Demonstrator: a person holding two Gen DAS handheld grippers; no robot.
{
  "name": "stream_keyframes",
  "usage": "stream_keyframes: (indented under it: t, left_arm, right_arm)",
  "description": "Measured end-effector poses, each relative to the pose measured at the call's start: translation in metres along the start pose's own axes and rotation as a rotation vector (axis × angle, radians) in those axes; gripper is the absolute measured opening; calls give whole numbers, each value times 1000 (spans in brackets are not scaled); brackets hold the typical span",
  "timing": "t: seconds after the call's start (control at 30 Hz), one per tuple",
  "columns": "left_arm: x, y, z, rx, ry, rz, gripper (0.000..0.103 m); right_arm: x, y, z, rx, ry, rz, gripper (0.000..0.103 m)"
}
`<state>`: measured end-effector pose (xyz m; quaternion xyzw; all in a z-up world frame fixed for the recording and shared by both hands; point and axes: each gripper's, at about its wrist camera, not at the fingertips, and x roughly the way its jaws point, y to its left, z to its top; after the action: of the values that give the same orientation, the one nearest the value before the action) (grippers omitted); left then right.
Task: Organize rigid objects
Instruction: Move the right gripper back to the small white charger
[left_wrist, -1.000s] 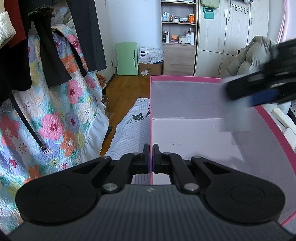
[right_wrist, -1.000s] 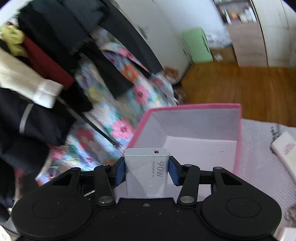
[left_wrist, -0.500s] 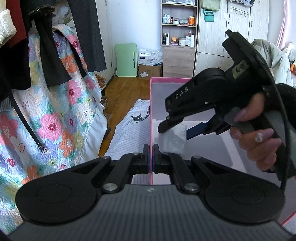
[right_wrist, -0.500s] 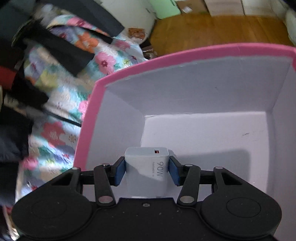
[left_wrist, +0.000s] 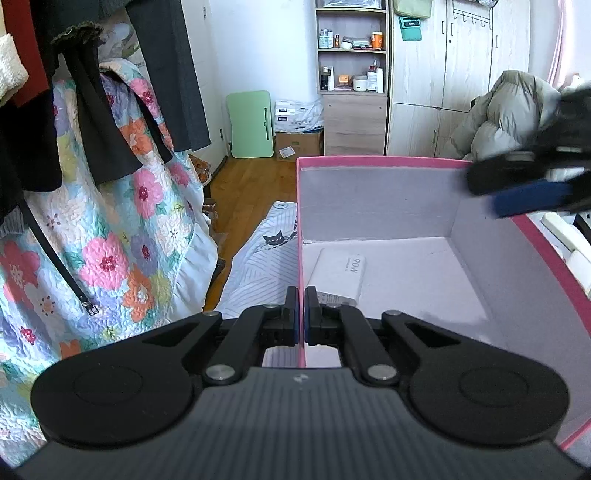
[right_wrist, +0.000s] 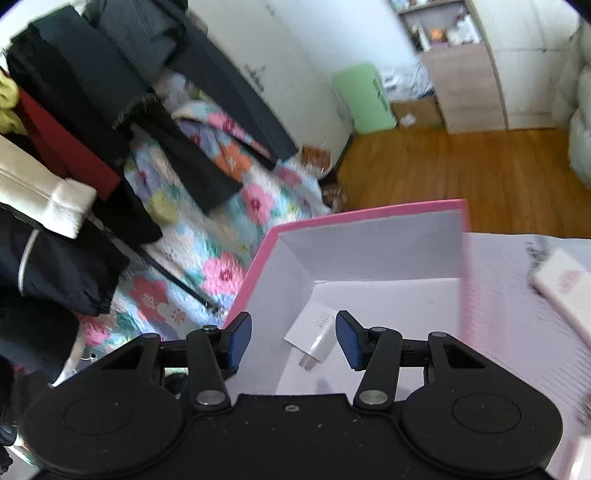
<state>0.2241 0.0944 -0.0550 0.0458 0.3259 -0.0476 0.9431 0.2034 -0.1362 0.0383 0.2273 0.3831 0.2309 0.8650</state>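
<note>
Left gripper (left_wrist: 301, 314) is clamped on the box's (left_wrist: 406, 160) pink left rim. Right gripper (right_wrist: 293, 341) stands apart and empty above the box's near edge. White charger (left_wrist: 338, 275) lies flat on the floor inside, against the left wall; everything rightward is bare.

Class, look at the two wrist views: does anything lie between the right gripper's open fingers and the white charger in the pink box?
Nothing visible does. The white charger lies flat on the floor of the pink box, by its left wall, alone there. The right gripper hangs open above it, its fingers clear of it.
</note>
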Motion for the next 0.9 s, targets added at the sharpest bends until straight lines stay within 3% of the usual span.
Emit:
stream_keyframes:
  t: [0.1, 0.2, 0.4, 0.57, 0.9]
  left_arm:
    - [0, -1, 0, 10, 1, 8, 2]
    - [-2, -4, -1, 23, 0, 12, 2]
    - [-2, -4, 1, 35, -2, 5, 2]
    - [-2, -3, 1, 35, -2, 6, 2]
    - [-2, -4, 0, 39, -3, 10, 2]
  right_arm:
    - [-38, -14, -10, 4, -54, -58, 57]
    - [-70, -39, -25, -8, -98, -177, 62]
    - [-107, -103, -52, 113, -89, -382, 62]
    - [-106, -126, -78, 113, -74, -406, 62]
    - [-52, -138, -101, -20, 21, -541, 62]
